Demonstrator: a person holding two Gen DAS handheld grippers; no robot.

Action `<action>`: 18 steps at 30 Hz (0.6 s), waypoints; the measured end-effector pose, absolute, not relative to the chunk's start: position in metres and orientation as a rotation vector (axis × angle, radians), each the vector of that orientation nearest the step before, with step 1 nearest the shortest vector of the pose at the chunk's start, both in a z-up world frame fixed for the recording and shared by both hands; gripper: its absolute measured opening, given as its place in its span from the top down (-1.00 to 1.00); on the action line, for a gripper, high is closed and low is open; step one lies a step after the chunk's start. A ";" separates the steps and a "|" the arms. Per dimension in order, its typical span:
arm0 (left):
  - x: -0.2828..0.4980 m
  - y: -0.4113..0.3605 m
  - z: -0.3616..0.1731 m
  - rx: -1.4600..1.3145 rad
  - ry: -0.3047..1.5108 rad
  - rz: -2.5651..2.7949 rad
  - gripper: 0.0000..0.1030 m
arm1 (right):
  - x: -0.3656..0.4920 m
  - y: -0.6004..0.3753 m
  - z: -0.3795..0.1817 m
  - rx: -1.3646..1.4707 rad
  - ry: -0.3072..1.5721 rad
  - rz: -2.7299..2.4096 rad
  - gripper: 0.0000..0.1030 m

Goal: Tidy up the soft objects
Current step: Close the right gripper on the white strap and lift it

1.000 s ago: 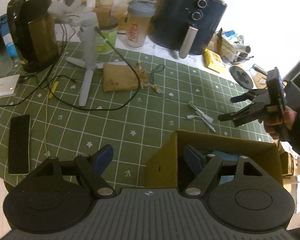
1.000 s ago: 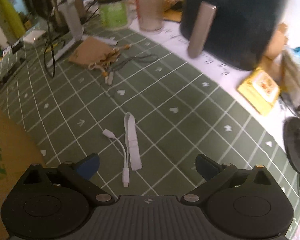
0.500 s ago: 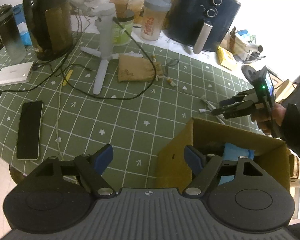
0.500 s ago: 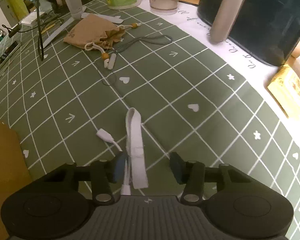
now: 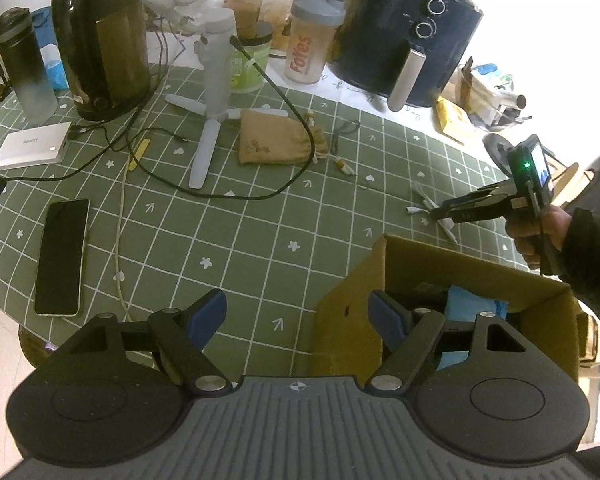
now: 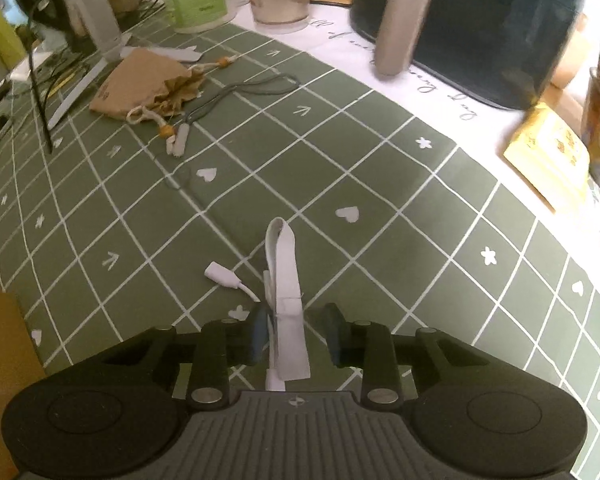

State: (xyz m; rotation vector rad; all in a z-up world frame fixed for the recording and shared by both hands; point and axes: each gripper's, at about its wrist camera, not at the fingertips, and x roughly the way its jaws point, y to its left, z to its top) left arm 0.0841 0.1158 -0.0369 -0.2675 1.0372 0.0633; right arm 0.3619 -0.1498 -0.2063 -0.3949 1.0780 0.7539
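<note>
step: grasp. right tool (image 6: pixel 296 334) half closed astride strap (image 6: pixel 285 276), not gripping. left tool (image 5: pixel 298 318) wide open, empty. next: clamp, lift to box (image 5: pixel 452 258).

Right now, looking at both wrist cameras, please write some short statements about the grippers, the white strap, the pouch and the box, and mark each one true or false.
1. The right gripper has the white strap between its fingers, with gaps on both sides. True.
2. The left gripper is shut on the tan drawstring pouch. False: it is open and holds nothing; the pouch lies far off on the green mat.
3. The cardboard box holds something blue. True.
4. The white strap lies inside the box. False: it lies on the mat.
</note>
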 end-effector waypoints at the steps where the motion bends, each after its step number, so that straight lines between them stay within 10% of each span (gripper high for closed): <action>1: 0.084 0.116 -0.037 -0.267 1.037 0.063 -0.51 | 0.363 -0.152 -0.206 -0.385 1.079 0.745 0.35; 18: 0.087 0.118 -0.039 -0.266 1.037 0.058 -0.51 | 0.376 -0.156 -0.210 -0.405 1.086 0.686 0.37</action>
